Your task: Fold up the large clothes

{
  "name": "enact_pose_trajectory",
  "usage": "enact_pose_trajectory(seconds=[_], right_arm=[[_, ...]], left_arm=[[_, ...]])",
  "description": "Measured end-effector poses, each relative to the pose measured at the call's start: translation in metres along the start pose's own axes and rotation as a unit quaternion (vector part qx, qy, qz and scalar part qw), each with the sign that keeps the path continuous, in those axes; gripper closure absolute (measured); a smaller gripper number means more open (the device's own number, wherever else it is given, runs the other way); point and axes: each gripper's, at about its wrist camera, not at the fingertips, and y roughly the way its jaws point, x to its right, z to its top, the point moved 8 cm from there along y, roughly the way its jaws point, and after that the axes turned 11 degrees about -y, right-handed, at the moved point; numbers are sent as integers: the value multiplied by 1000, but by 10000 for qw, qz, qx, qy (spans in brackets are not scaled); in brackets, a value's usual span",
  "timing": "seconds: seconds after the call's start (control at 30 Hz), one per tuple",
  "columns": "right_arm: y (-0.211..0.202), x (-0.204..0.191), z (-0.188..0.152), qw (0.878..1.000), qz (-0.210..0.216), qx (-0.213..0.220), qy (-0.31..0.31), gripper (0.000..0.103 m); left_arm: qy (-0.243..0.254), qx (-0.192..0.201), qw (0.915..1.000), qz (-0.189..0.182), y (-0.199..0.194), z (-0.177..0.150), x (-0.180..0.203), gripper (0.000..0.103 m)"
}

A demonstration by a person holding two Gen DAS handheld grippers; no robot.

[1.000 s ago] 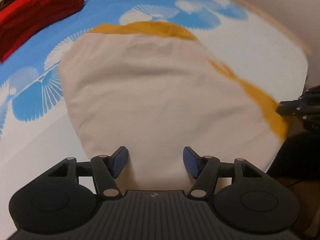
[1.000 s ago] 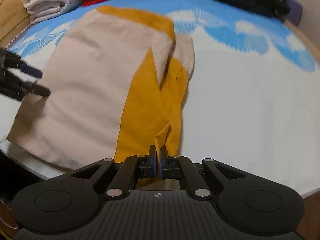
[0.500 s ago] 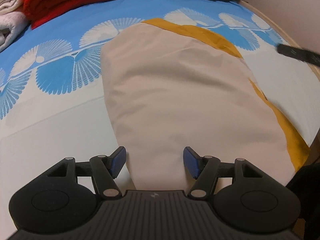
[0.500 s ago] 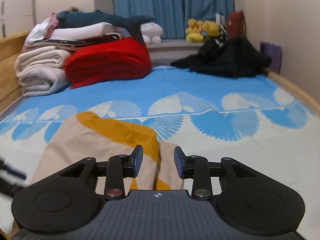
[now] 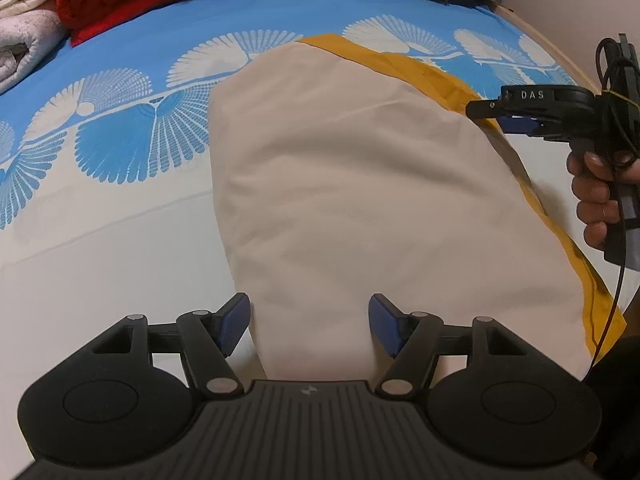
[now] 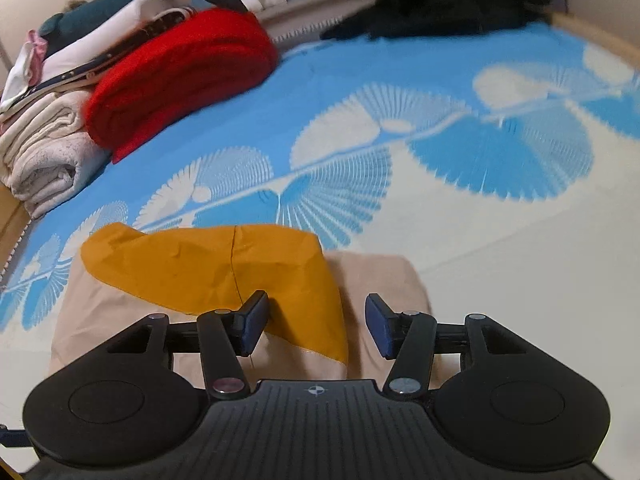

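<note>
The right gripper [image 6: 316,326] has just been opening and hangs spread, empty, over the far mustard corner of the garment [image 5: 360,200]; the left gripper [image 5: 310,322] gapes over the near beige edge. The garment lies half-folded on the blue-patterned bed [image 5: 120,208] — between folds, I judge — next, both must pinch an edge.

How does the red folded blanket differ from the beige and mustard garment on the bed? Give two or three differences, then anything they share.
The red blanket is one solid colour; the garment is beige with mustard edging. The blanket is a thick, rolled bundle; the garment lies thin and nearly flat. The blanket sits at the far end beside pale folded towels; the garment lies near both open grippers. Both rest on the blue and white bedsheet.
</note>
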Motion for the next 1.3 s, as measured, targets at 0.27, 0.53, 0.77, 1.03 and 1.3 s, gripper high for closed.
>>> enact_pose_trajectory(seconds=[0.27,0.53,0.77,1.03,1.3], right_arm=[[-22,-1,29,9934,544,881,486,103],[3,13,7,9973,-676,219,189,103],[11,6,-3,9960,-837,-81,-287,92],[-90,-29,-9,9911,-112,920,-957,88],[-87,-35,-125,9676,-516,-1365,-2058,88]], left_arm=[[-73,36,10000,-3,-3,1,2,32],[56,-163,9966,-801,-17,-15,16,32],[136,-407,9967,-691,-13,-33,9,26],[466,-525,9948,-732,-21,-51,7,25],[-8,-375,9962,-785,-37,-52,-3,25]])
